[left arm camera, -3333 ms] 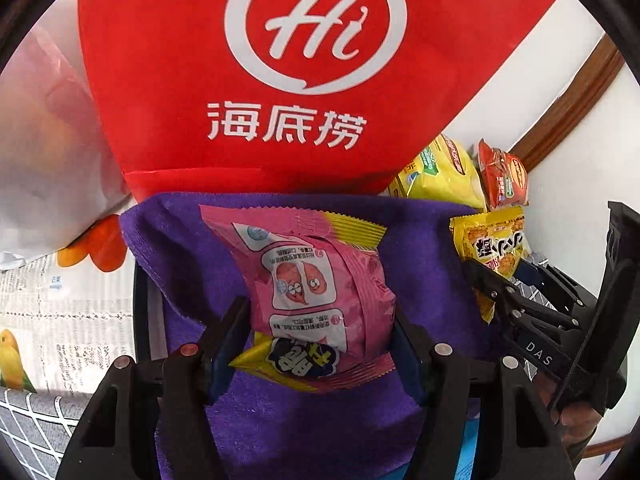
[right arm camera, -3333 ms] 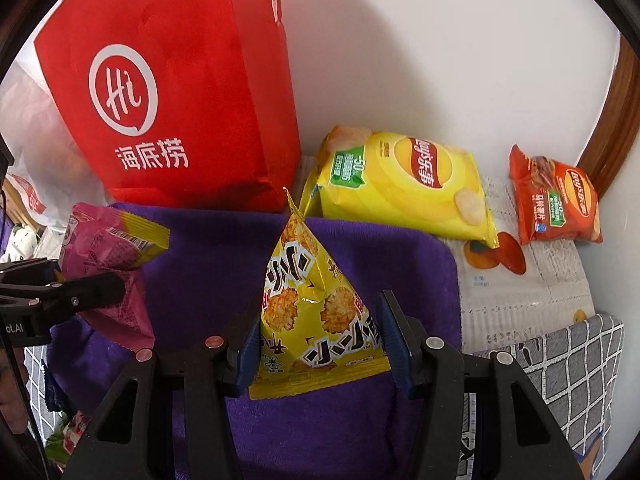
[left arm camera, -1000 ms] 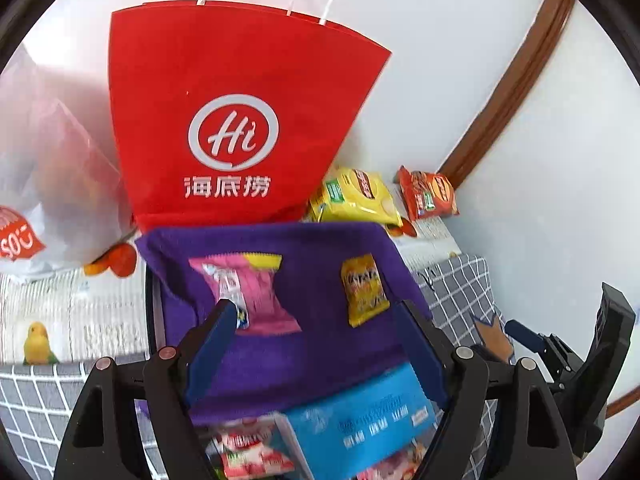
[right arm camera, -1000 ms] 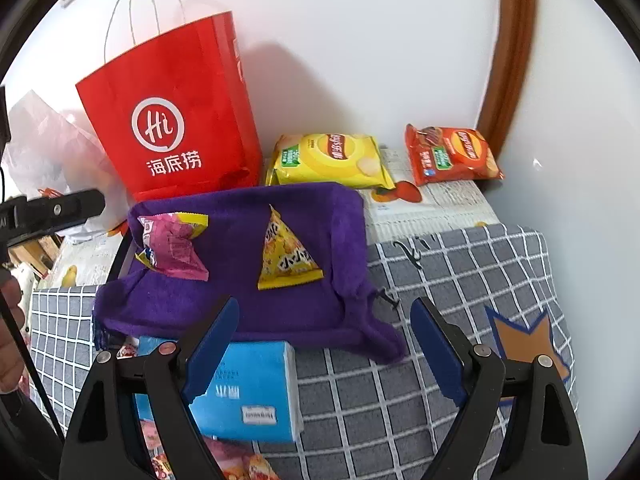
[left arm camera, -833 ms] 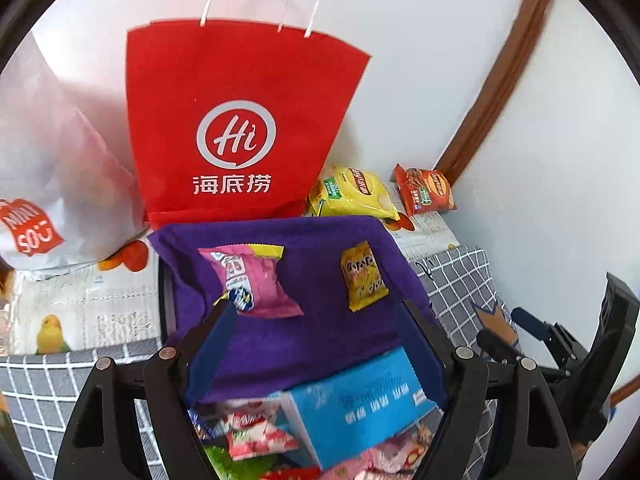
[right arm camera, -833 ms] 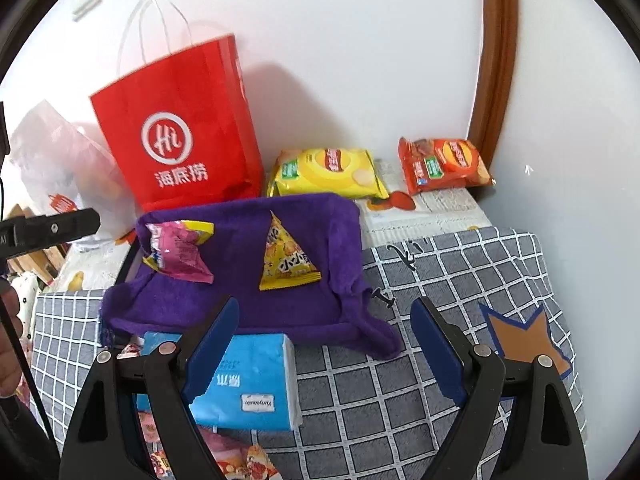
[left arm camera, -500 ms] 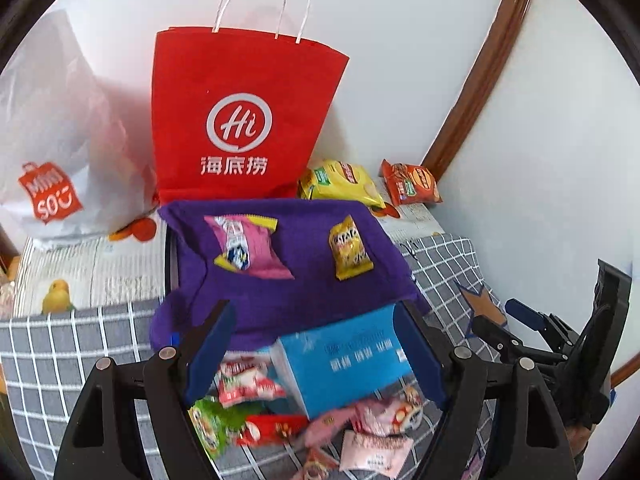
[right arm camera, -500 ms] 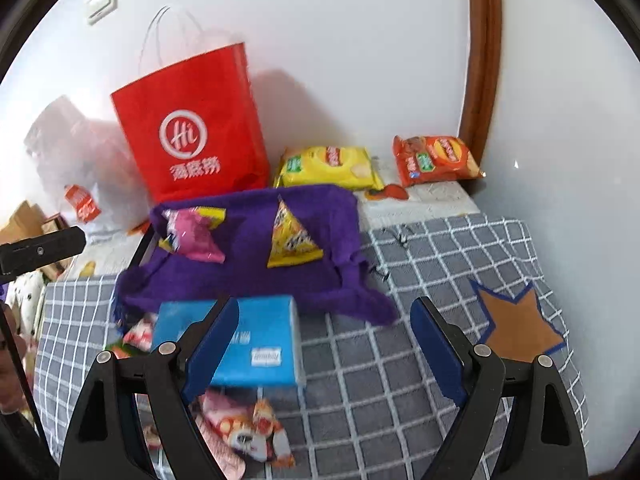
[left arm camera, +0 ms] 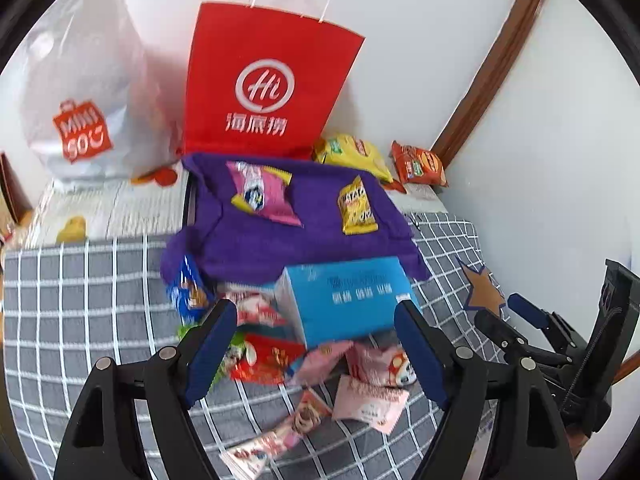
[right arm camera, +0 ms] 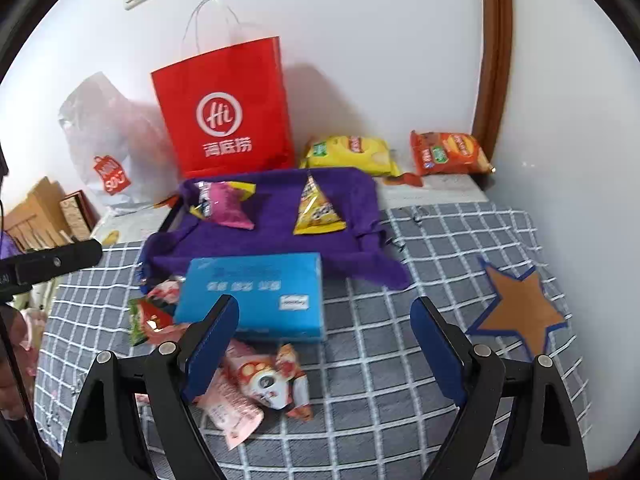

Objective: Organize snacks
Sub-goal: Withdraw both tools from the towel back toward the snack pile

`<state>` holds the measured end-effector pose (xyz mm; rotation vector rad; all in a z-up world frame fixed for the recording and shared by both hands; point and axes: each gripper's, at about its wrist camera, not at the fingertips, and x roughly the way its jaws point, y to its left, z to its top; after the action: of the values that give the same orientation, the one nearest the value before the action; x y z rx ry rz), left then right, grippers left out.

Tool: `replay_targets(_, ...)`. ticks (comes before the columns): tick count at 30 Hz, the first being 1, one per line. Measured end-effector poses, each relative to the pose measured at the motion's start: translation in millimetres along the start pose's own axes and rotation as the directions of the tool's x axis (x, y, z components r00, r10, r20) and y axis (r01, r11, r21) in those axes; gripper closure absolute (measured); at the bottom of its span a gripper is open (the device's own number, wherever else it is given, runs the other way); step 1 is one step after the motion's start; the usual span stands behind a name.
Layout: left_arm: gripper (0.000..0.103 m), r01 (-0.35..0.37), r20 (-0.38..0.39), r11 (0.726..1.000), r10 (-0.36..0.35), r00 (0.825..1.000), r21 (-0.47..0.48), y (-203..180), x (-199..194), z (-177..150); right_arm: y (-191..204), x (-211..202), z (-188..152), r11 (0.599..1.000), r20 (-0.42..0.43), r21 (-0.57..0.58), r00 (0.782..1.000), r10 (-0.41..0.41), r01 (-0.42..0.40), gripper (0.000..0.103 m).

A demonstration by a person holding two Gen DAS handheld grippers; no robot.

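A pink snack pack (left arm camera: 260, 192) (right arm camera: 224, 202) and a yellow triangular snack pack (left arm camera: 356, 208) (right arm camera: 318, 208) lie apart on a purple cloth (left arm camera: 280, 236) (right arm camera: 272, 224). My left gripper (left arm camera: 316, 344) is open and empty, above a pile of small snack packs (left arm camera: 288, 360) on the grey checked cloth. My right gripper (right arm camera: 324, 340) is open and empty, over the pile's pink packs (right arm camera: 256, 384). A blue box (left arm camera: 344, 296) (right arm camera: 256, 296) stands between the pile and the purple cloth.
A red paper bag (right arm camera: 224, 116) and a white plastic bag (left arm camera: 80, 92) stand against the back wall. A yellow chip bag (right arm camera: 352, 154) and an orange chip bag (right arm camera: 448, 152) lie at the back right. A brown star (right arm camera: 516, 308) marks the checked cloth (right arm camera: 400, 360).
Both grippers have let go of the pink and yellow packs, opened, and drawn back and up from the purple cloth. The blue box and the snack pile have come into view.
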<state>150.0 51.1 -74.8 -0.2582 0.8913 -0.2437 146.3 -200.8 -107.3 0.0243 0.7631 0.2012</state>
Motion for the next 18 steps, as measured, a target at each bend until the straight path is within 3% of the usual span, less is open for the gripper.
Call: replay_targets(18,0.023,-0.030,-0.033,0.997,0.028,0.999,-0.075,28.4,-8.7,-27.9,29.5,0.3,-31.9,0.993,-0.013,-0.106,0.998,0.056,-0.057,0.016)
